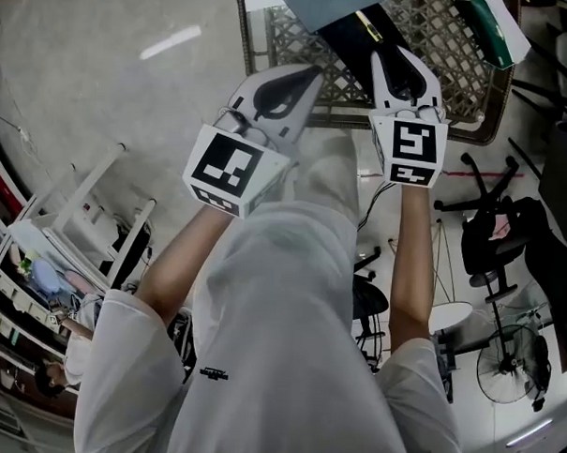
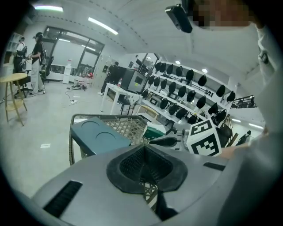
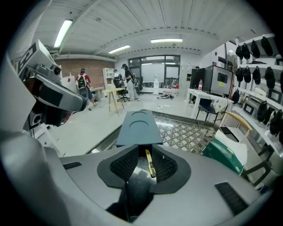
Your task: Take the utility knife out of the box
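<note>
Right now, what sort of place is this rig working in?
Probably a lab or workshop hall, not a home: white wall shelving lined with dark gear, an office chair and a pedestal fan on a bare pale floor, and long ceiling strip lights.

The utility knife [image 3: 150,163] is yellow, the lid [image 3: 138,128] slate-blue, the basket [image 3: 190,132] lattice-patterned.

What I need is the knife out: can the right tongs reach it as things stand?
Probably yes: the right tongs stand open with the yellow utility knife lying between them, nothing covering it.
</note>
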Motion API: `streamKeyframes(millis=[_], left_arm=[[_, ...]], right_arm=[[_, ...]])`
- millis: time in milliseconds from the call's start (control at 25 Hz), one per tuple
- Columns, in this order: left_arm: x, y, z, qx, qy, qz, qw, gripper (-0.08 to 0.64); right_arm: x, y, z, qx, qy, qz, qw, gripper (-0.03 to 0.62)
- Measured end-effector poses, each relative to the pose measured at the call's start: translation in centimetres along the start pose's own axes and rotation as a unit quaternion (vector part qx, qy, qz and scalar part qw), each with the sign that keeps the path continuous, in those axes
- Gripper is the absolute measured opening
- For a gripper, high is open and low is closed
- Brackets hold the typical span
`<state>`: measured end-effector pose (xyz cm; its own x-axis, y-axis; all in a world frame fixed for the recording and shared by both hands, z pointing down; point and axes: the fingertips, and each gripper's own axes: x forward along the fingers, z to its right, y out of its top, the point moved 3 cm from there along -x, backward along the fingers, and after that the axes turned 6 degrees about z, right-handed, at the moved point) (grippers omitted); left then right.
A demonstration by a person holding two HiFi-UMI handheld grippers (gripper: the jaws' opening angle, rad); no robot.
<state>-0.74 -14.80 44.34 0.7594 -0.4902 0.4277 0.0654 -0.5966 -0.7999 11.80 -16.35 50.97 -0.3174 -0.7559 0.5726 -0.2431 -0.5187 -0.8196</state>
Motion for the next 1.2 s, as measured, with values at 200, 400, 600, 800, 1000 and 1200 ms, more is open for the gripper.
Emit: streamKeyframes(millis=[200,400,600,800,1000,1200], left_arm=[[0.9,-1.2,-0.9,-0.008,0.010,-0.006,0.9999,0.000],[1.3,-2.0,-1.2,-0.014,0.015,-0.008,0.9998,0.001],[1.8,-2.7,-1.4,-0.023,0.020,-0.012,0.9994,0.001],[2.3,-3.1,-1.5,-0.029,0.020,-0.015,0.9993,0.000],[2.6,-3.3,-1.5,-0.036,0.019,-0.019,0.9990,0.000],[2.6,-3.7,-1.2,-0.037,0.016,-0.022,0.9989,0.000]], right_arm=[[2.2,-2.4,0.2,-0.011,0.010,-0.045,0.999,0.101],[3.8,-4.7,0.6,-0.001,0.018,-0.094,0.995,0.101],[5.2,-6.4,0.9,-0.007,0.025,-0.130,0.991,0.101],[6.3,-7.3,1.0,-0.009,0.027,-0.153,0.988,0.104],[7.0,-8.3,0.9,0.005,0.022,-0.180,0.984,0.120],[7.6,-8.8,1.0,0.006,0.018,-0.188,0.982,0.130]])
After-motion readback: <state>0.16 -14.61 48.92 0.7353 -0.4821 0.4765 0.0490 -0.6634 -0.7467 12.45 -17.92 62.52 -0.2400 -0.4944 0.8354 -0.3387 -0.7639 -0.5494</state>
